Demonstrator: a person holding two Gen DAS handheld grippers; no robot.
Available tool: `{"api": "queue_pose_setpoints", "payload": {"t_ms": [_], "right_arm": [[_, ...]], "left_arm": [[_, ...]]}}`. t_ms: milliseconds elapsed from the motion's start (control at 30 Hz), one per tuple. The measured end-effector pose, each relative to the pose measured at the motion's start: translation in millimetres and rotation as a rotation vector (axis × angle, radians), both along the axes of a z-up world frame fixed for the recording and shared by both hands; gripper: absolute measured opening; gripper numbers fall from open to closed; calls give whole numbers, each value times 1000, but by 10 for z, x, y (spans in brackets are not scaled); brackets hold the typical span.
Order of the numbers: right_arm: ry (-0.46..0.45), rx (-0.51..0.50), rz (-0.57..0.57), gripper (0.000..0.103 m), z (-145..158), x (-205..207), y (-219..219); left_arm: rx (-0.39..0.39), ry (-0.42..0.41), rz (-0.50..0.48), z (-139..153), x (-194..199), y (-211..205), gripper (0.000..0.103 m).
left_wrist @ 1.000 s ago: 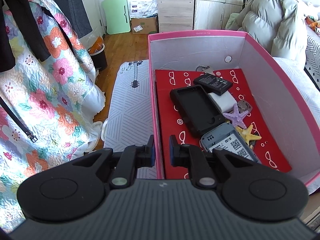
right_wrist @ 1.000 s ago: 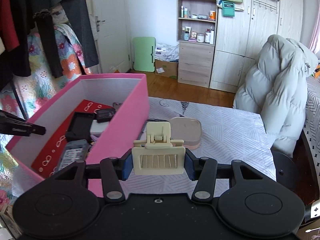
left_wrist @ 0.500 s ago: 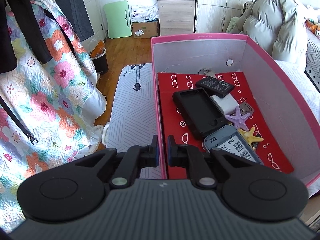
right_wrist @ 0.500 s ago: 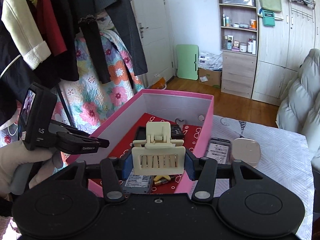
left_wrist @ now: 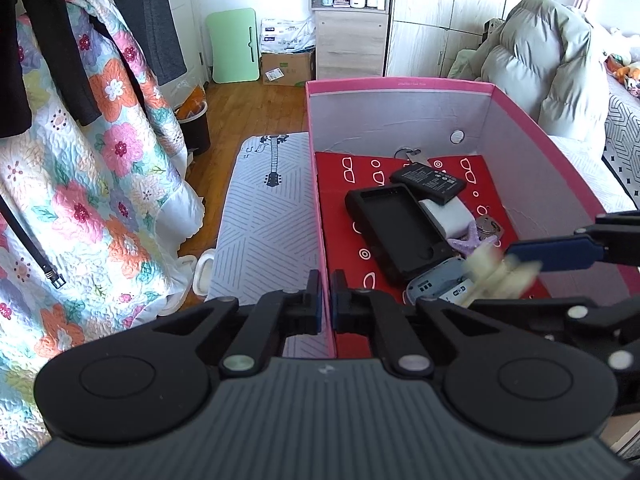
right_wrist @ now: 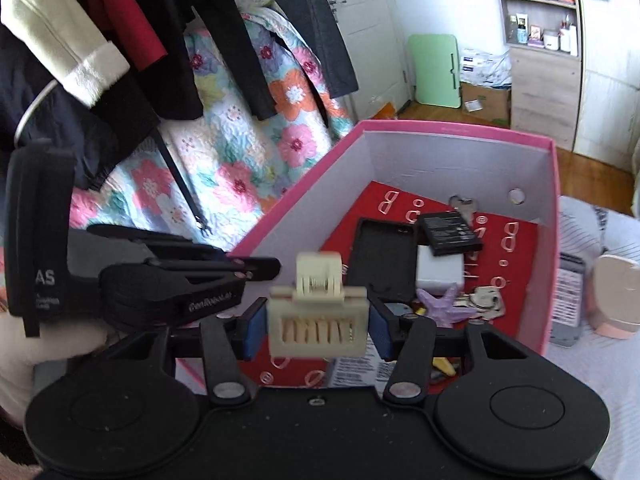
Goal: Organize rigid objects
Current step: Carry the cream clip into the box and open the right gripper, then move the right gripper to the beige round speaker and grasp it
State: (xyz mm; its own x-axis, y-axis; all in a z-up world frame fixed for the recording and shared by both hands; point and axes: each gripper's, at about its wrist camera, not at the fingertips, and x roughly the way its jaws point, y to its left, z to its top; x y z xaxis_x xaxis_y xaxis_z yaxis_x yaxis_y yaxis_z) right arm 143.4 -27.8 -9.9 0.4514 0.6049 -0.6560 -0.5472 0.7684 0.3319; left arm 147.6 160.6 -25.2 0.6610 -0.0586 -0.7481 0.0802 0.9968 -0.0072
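A pink box (left_wrist: pixel 400 84) with a red printed floor stands on the bed. My left gripper (left_wrist: pixel 326 300) is shut on its near left wall. Inside lie a black phone case (left_wrist: pixel 396 232), a black battery (left_wrist: pixel 428 182), a white charger (left_wrist: pixel 444 216), a purple starfish (left_wrist: pixel 468 242) and a grey device (left_wrist: pixel 436 284). Over the box's near end, my right gripper (right_wrist: pixel 316 330) is opening. A cream hair clip (right_wrist: pixel 318 320) sits blurred between its blue pads (right_wrist: pixel 254 332), with a gap on each side.
Just outside the box's right wall lie a grey labelled phone (right_wrist: pixel 568 300) and a round pink case (right_wrist: pixel 618 296) on the striped bedcover. A floral quilt (left_wrist: pixel 100 184) and hanging clothes are on the left. A padded grey jacket (left_wrist: pixel 552 52) is behind the box.
My right gripper swung left from above the bed to above the box, and its jaws widened off the clip. My left gripper's jaws closed onto the box wall.
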Motion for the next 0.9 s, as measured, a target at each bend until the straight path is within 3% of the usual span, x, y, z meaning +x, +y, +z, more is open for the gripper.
{"api": "queue_pose_setpoints", "payload": {"t_ms": [200, 433, 733, 900], "right_arm": [[-90, 16, -35, 69, 183, -151, -217], [-214, -49, -183, 70, 393, -284, -782], [-183, -130, -412, 70, 77, -125, -1500], [-120, -85, -451, 70, -185, 51, -1671]], "left_arm": [[0, 1, -7, 4, -10, 3, 4], [-11, -1, 2, -2, -6, 10, 4], [-8, 6, 21, 17, 26, -9, 4], [13, 6, 27, 17, 29, -51, 4]]}}
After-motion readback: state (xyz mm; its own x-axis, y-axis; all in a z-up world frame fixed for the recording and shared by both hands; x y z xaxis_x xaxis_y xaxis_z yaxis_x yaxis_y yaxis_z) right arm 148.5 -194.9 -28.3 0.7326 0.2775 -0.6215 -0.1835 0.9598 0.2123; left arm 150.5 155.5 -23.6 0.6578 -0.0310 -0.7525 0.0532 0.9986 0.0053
